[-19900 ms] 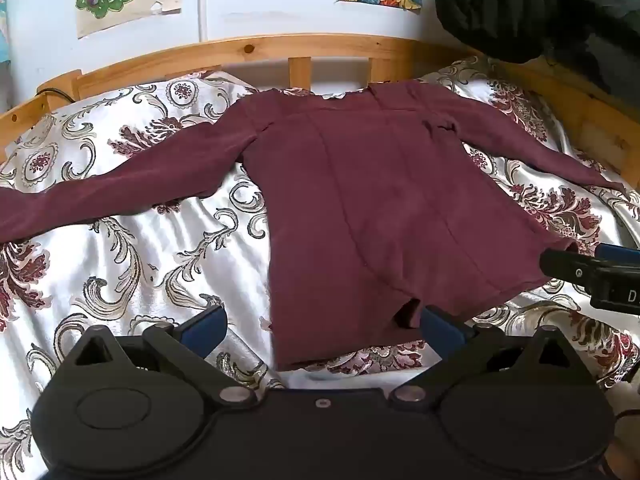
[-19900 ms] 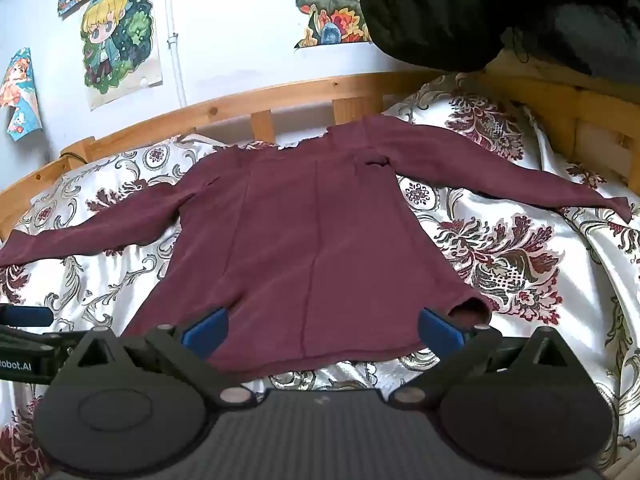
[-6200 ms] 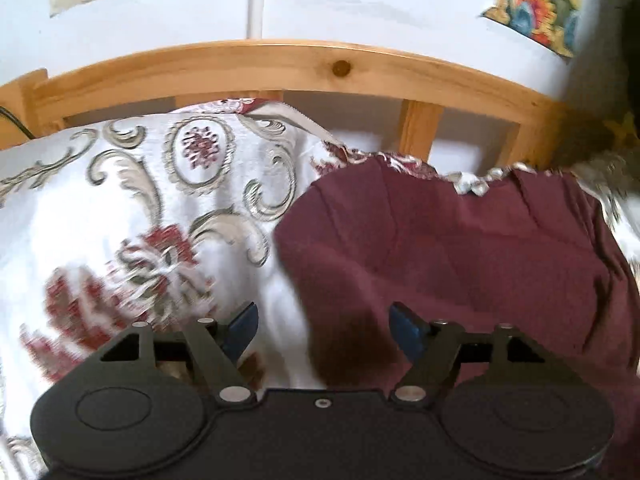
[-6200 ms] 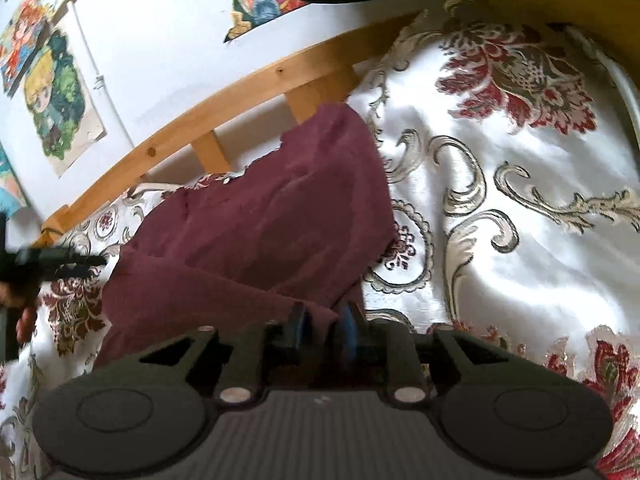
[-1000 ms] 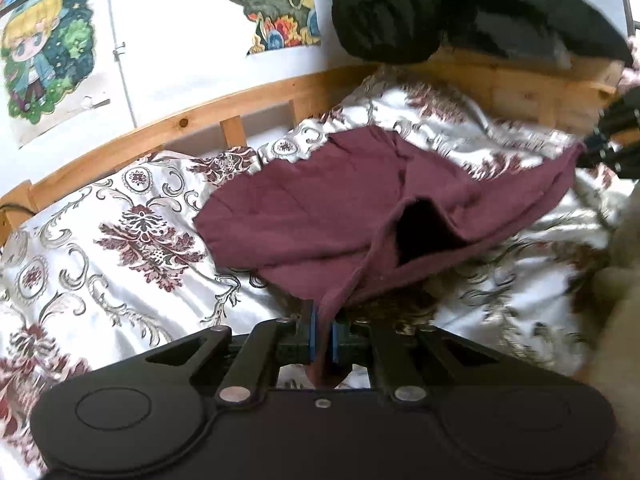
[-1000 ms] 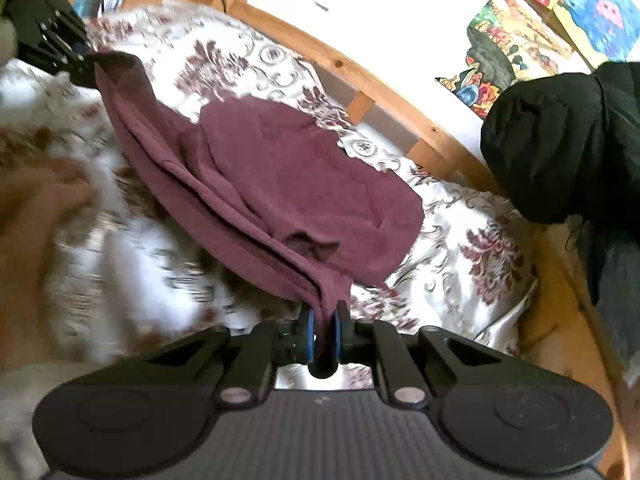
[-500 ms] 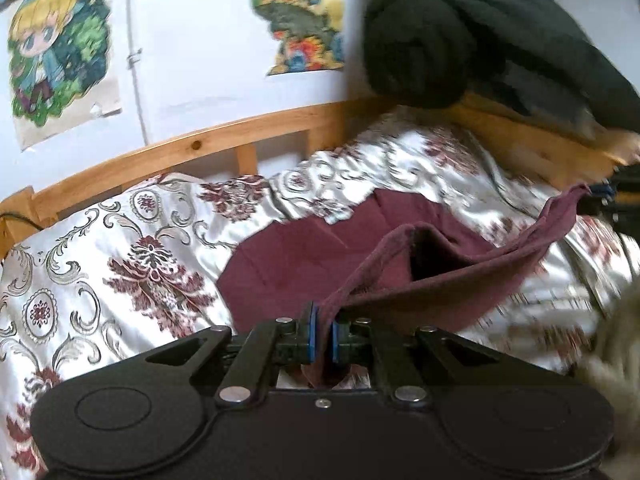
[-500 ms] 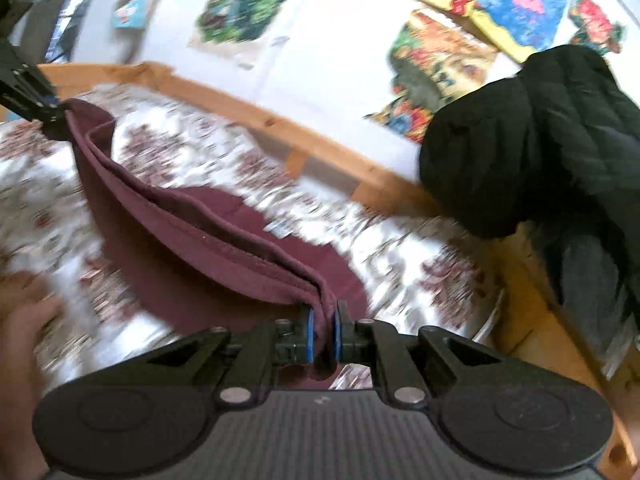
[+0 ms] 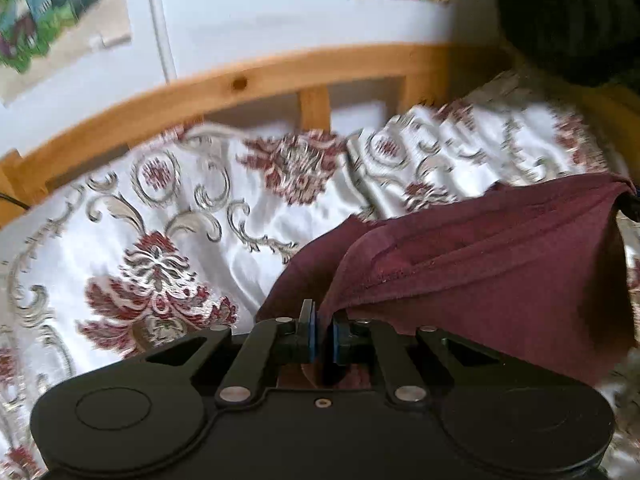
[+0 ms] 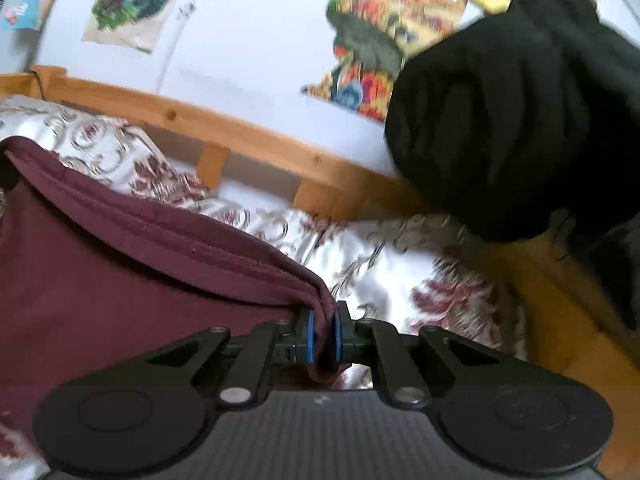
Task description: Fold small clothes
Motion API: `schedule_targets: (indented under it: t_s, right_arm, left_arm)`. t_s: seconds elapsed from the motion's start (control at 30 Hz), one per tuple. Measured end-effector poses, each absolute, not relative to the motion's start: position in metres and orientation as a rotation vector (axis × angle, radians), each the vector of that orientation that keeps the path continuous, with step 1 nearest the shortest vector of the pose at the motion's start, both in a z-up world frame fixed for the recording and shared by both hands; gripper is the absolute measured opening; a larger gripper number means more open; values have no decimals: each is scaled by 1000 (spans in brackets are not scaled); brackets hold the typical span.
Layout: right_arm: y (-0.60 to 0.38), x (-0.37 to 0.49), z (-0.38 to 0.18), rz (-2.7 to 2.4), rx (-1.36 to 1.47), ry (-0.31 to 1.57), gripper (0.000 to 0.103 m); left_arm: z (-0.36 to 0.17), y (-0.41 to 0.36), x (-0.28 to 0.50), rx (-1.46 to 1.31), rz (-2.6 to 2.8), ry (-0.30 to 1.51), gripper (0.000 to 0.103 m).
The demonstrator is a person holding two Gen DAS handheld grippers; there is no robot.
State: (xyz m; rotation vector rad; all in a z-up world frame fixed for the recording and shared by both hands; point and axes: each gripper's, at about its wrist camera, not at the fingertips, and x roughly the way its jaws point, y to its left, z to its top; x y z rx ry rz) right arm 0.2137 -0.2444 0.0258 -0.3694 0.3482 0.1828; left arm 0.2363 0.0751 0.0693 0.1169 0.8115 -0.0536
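The maroon shirt (image 9: 500,276) hangs lifted above the bedspread (image 9: 168,216), stretched as a folded band between your two grippers. Its doubled hem edge runs taut across both views; in the right wrist view the shirt (image 10: 120,272) fills the lower left and sags below that edge.

Your left gripper (image 9: 323,338) is pressed together on one corner of the cloth, blue pads pinching a bunched end that pokes out behind them. Your right gripper (image 10: 323,338) is likewise clamped on the opposite corner, with a short tail of fabric hanging below the pads. In the left wrist view the far corner of the shirt meets a dark shape at the right edge; what it is cannot be made out.

Beneath lies the white satin bedspread with red floral pattern, blurred in both views. The wooden bed rail (image 9: 240,84) borders it at the rear. A bulky black garment (image 10: 520,112) hangs over the rail at the right, just beyond your right gripper. Posters (image 10: 132,0) are fixed to the white wall behind.
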Motion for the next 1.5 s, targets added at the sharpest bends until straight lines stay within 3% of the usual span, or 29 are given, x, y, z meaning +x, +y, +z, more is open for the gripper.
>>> schedule_targets:
  t_s: [0.33,0.5,0.53,0.6,0.67,0.73,0.9,1.0,1.1,1.2,1.23,1.27,1.33,1.4,1.5]
  right_arm:
    - [-247,267,-30,213,-313,453,12]
    - [-259,273,-39,237,-263,459,24]
    - [-264,274,-39,247,-241,463,27]
    - [-274,274,-38,267,-190,468,47]
    - [-281,273,-37,281,-161,467,58]
    - [-288,270,-35,304,-126,473,70]
    - [-292,260,-33,337,-105,477,86]
    - [-292,254,-36,360,-112,477,92]
    - [-290,250,-41,359,-128,481,94]
    - [-290,248,-46,354,-110,486,93]
    - [-290,248,-47,350,-104,483,93]
    - [-291,247,-48,349,-98,478,90]
    - [-291,247,-50,353,-89,471,84]
    - [-290,248,-51,356,-89,477,77]
    - [-289,250,-55,355,-90,496,71]
  left_arm:
    - [18,78,300,38,2,949,9]
    - [10,78,304,3,26,962,17]
    - [9,79,304,-13,33,965,21]
    - [9,82,301,-47,54,962,32]
    - [10,88,294,-88,67,949,60]
    - [12,94,283,-136,57,917,82]
    - [6,113,242,-249,14,845,85]
    - [-1,111,222,-259,-28,822,82]
    - [-9,102,211,-226,-73,823,71]
    - [-12,93,205,-206,-114,820,54]
    - [-13,91,204,-201,-127,818,42]
    - [-13,88,203,-199,-142,816,30]
    - [-16,84,205,-191,-162,835,21]
    - [-20,82,209,-181,-152,866,6]
    - [-22,82,207,-182,-117,865,1]
